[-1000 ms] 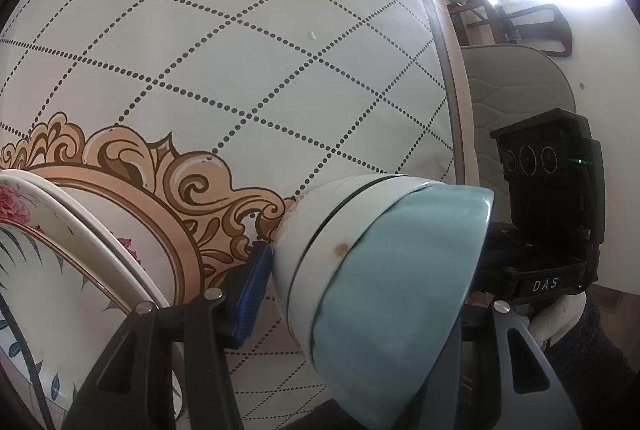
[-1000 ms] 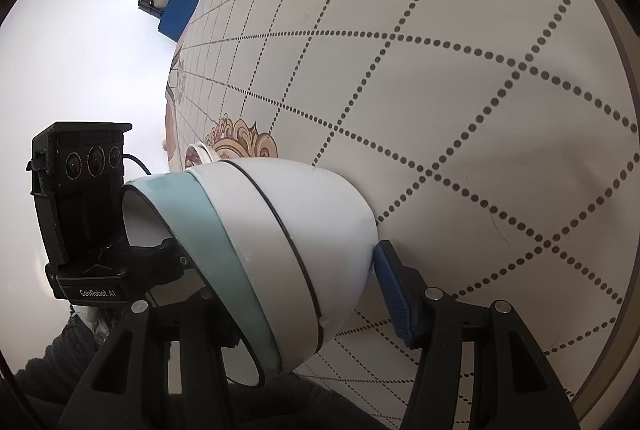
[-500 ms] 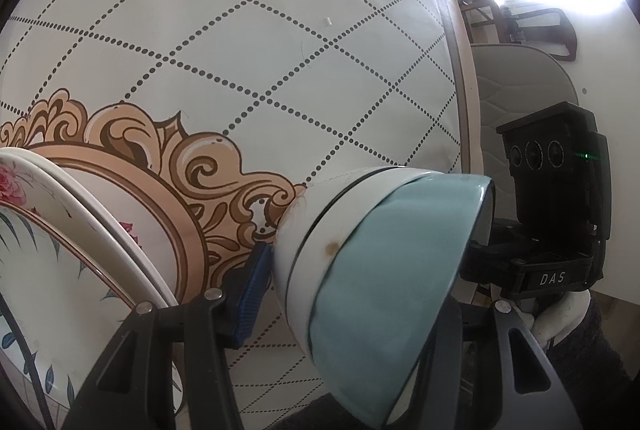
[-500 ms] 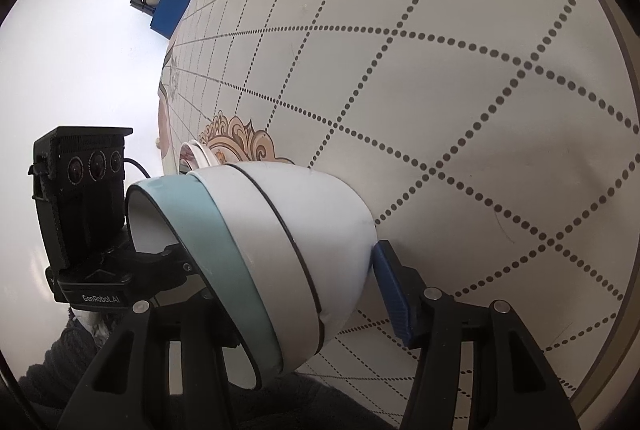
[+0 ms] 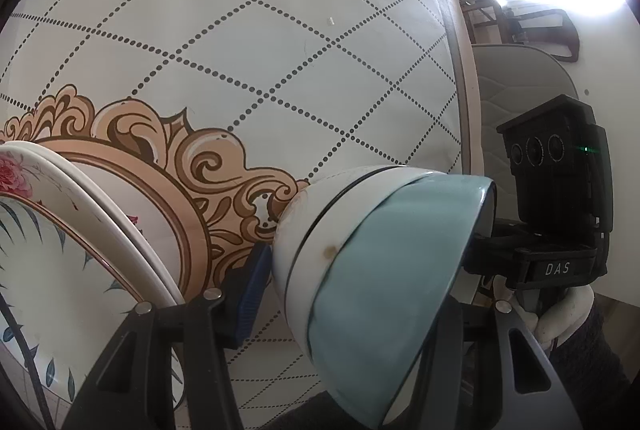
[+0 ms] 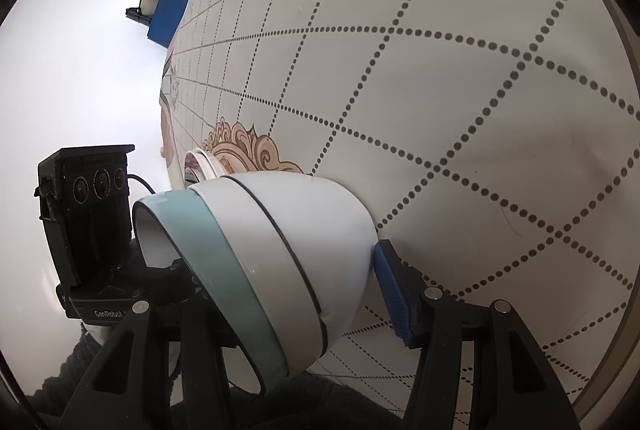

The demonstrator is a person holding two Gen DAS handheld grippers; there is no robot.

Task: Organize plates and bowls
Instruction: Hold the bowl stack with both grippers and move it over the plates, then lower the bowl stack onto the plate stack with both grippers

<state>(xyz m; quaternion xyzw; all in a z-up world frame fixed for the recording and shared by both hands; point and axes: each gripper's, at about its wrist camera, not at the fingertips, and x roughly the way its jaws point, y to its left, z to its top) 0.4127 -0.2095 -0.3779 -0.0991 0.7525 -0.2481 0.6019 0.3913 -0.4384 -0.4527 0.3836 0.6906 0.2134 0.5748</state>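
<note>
A stack of nested bowls (image 5: 360, 270), white ones and a teal one, hangs tilted on its side above the table. My left gripper (image 5: 352, 302) is shut on it; its blue pad (image 5: 248, 290) presses the white base and the other finger is hidden behind the teal bowl. My right gripper (image 6: 288, 286) is shut on the same bowl stack (image 6: 280, 250), with its blue pad (image 6: 390, 290) against the white base. Floral plates (image 5: 60, 270) lie stacked just left of the bowls, and their edge (image 6: 202, 162) peeks out behind the stack.
The table (image 5: 280, 30) has a pale cloth with dotted diamonds and a tan scroll ornament (image 5: 180, 158). Its edge (image 5: 460, 70) runs down the right, with a grey chair (image 5: 520, 82) beyond. A chair and a blue box (image 6: 168, 10) stand past the far side.
</note>
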